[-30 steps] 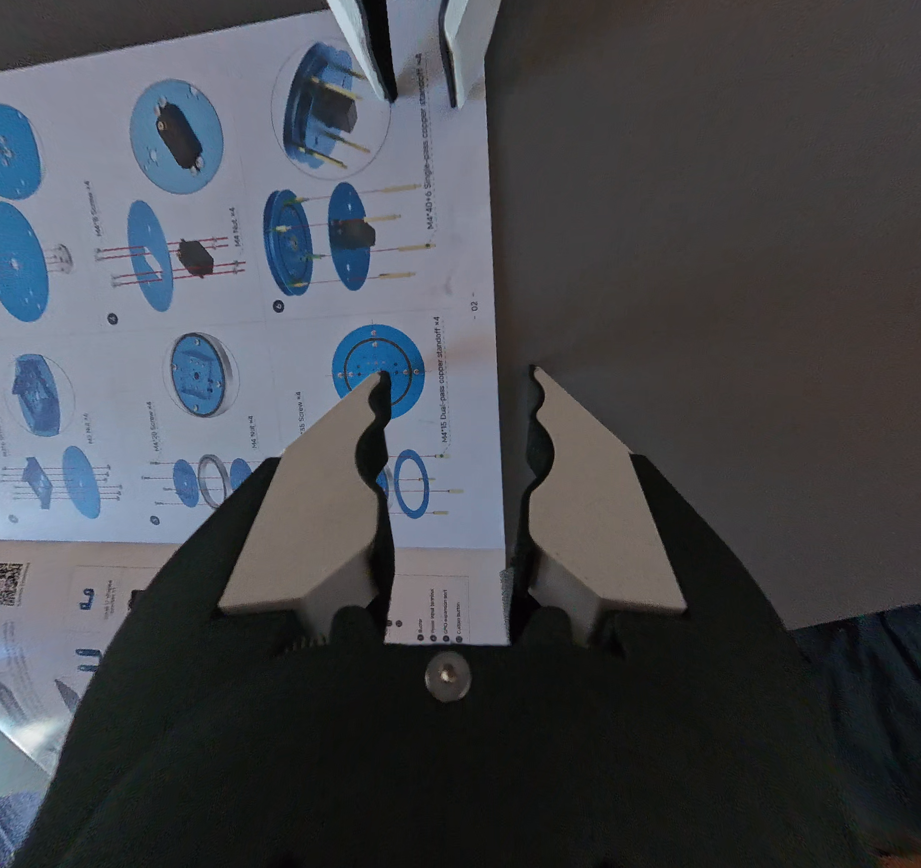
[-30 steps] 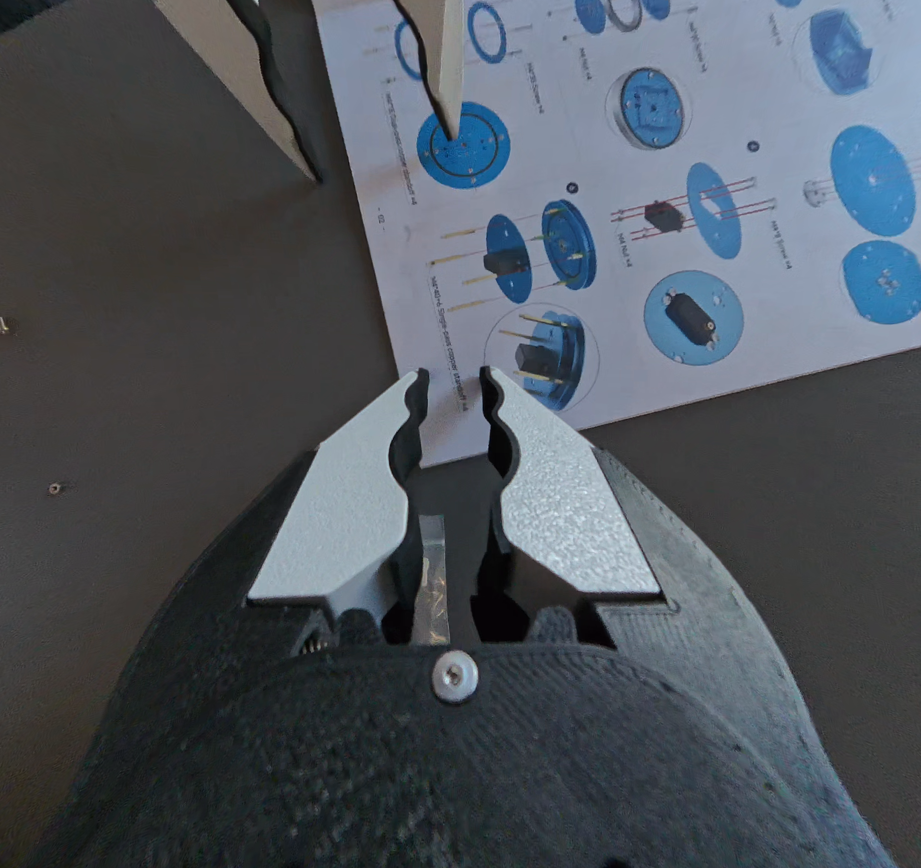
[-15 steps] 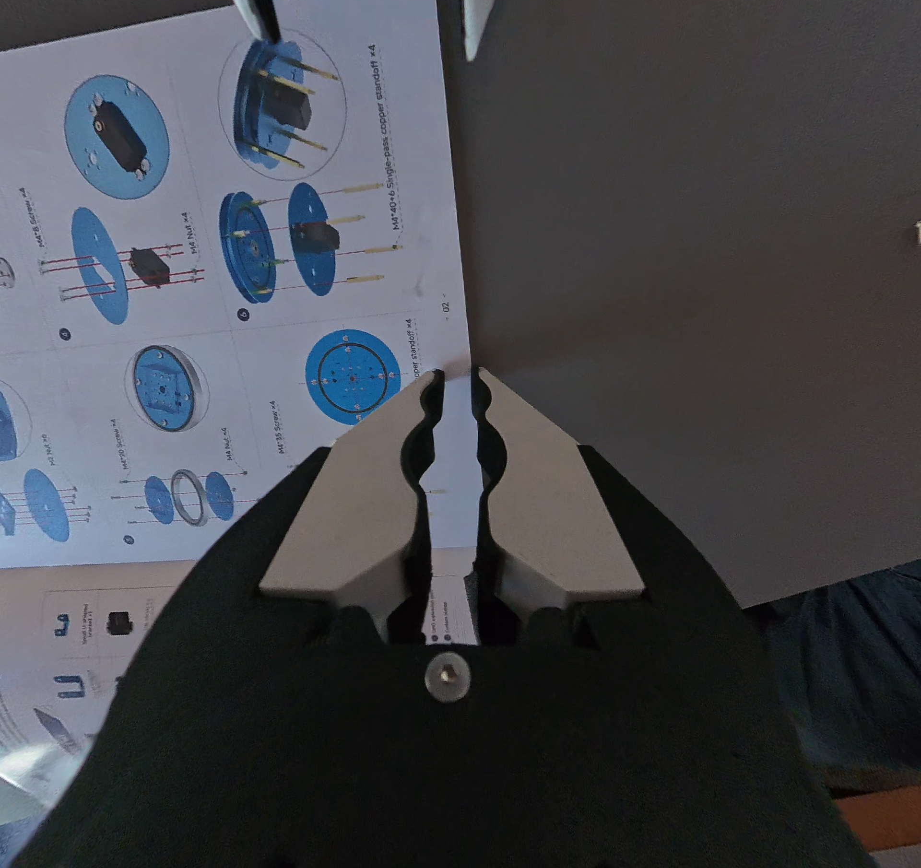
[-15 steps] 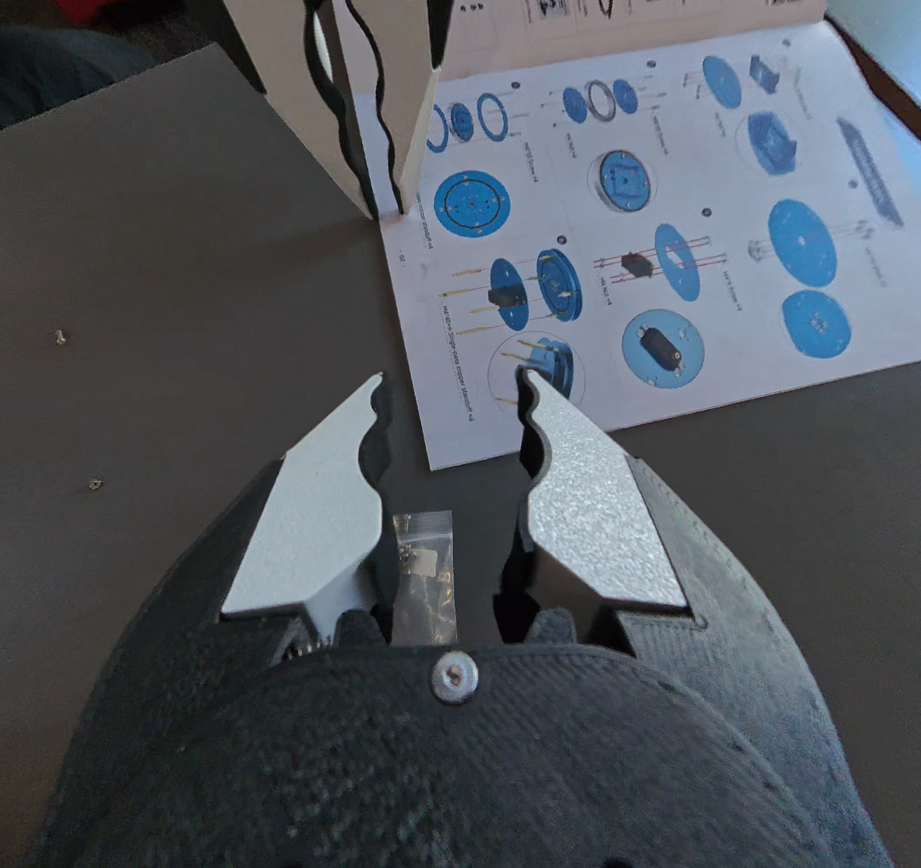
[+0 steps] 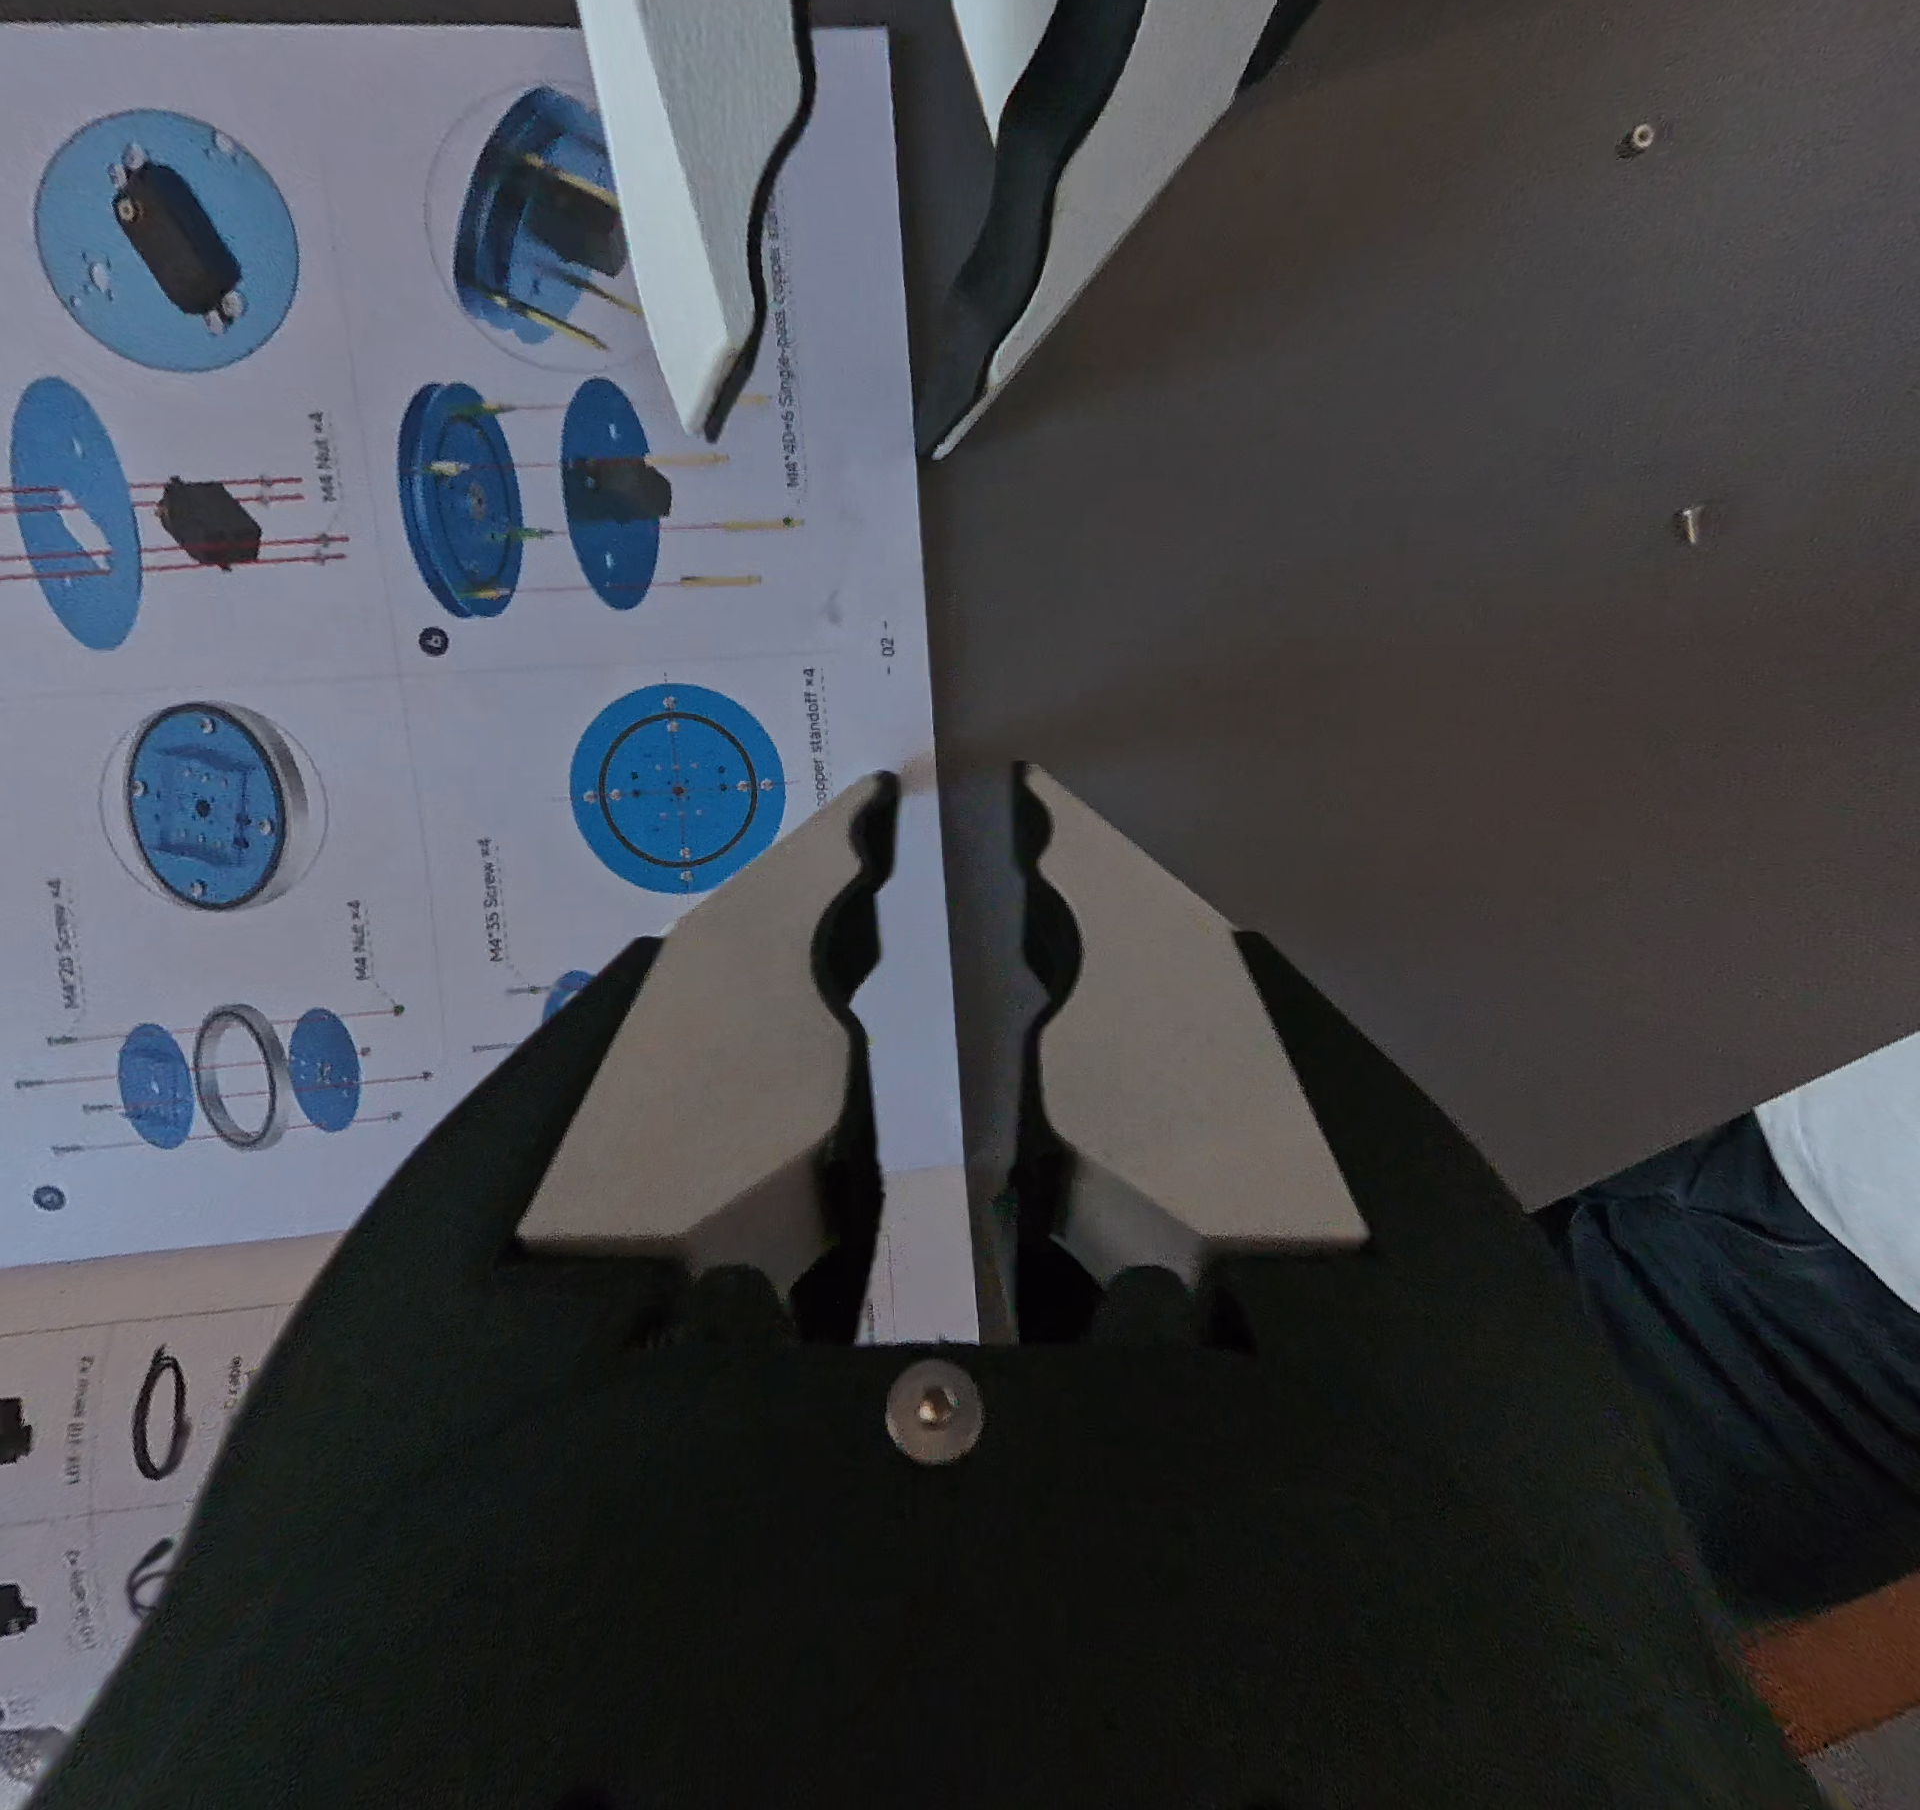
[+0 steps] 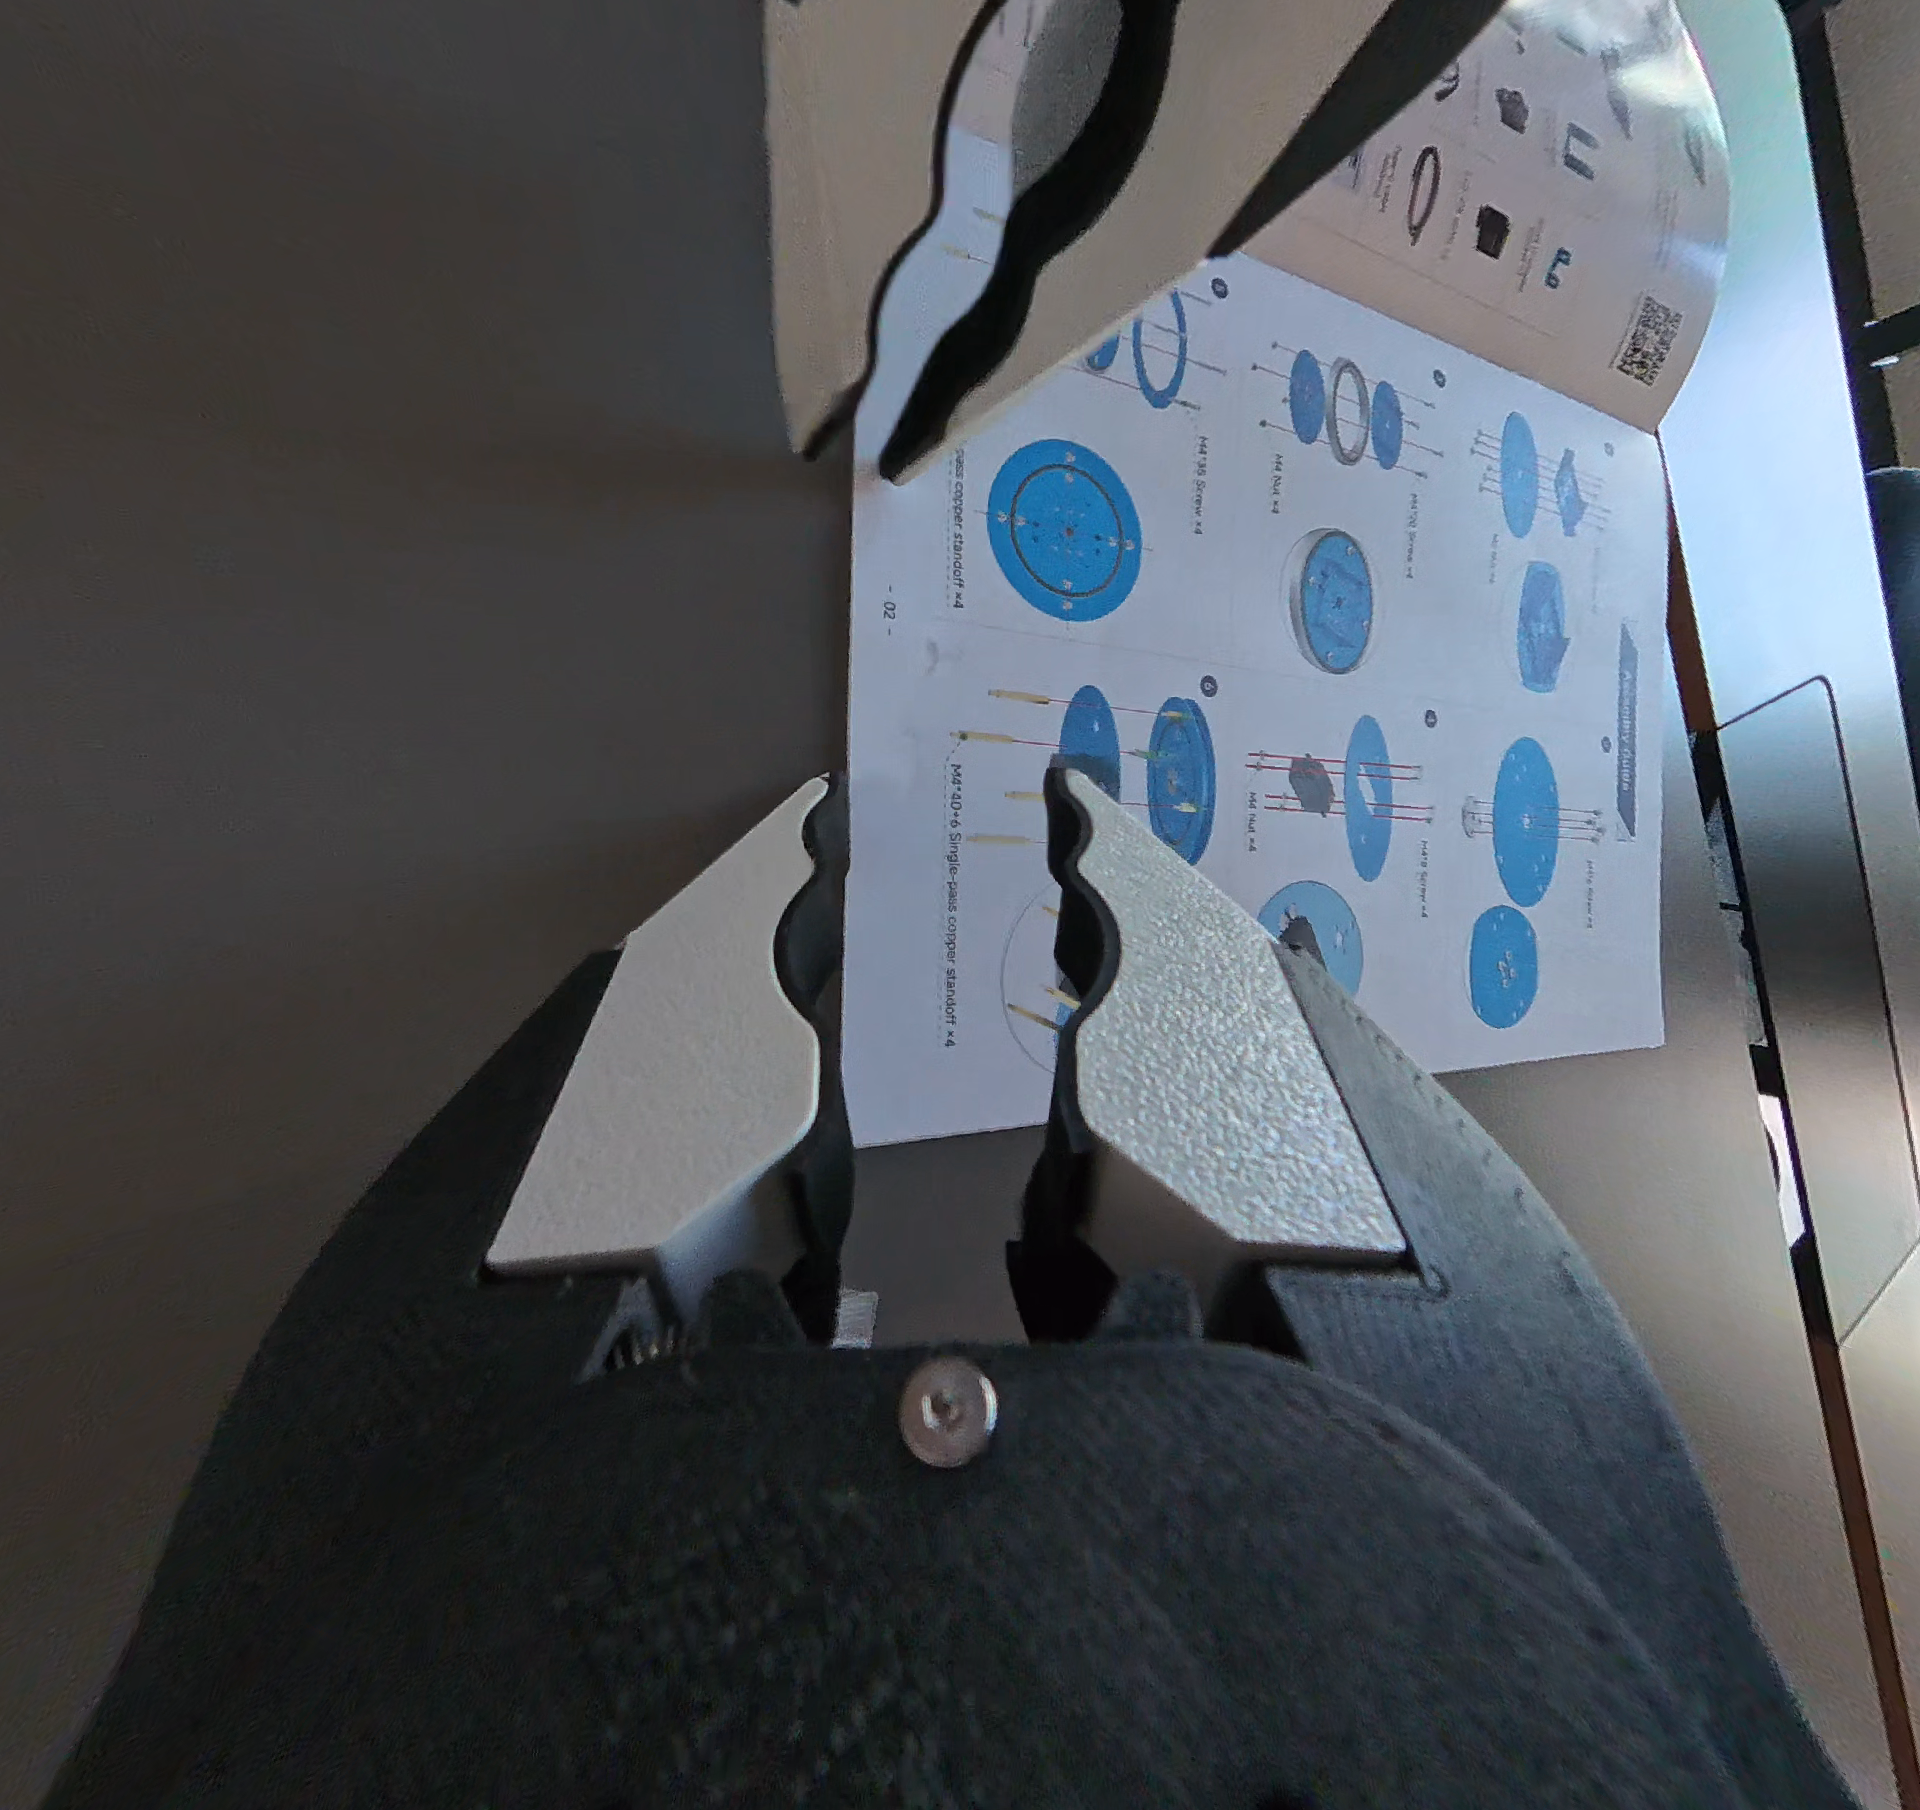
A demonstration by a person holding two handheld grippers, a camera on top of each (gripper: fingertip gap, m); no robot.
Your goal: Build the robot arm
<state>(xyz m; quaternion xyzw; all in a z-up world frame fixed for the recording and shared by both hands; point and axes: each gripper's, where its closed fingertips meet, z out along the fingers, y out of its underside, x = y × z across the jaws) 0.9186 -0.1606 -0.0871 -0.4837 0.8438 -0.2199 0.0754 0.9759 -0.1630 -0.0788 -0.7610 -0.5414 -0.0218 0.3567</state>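
A white instruction booklet with blue part drawings lies open on a dark grey mat. My left gripper straddles the booklet's right edge, its jaws a narrow gap apart with the page edge running between them. My right gripper faces it from the far end of the same edge, open, with the page edge beside its left finger. Each gripper shows in the other's view: the right one at the top, the left one at the top. The booklet has a second page curling up beyond its fold.
Two small screws lie on the mat to the right. The mat's edge is at lower right, with a person's dark and white clothing beyond it. A pale tabletop borders the booklet's far side. My hands' fingertips stand some 6 cm from each other.
My left gripper closed from wide to nearly shut around the page edge, then widened slightly. My right gripper opened wide, moved along the edge towards the left one, and narrowed.
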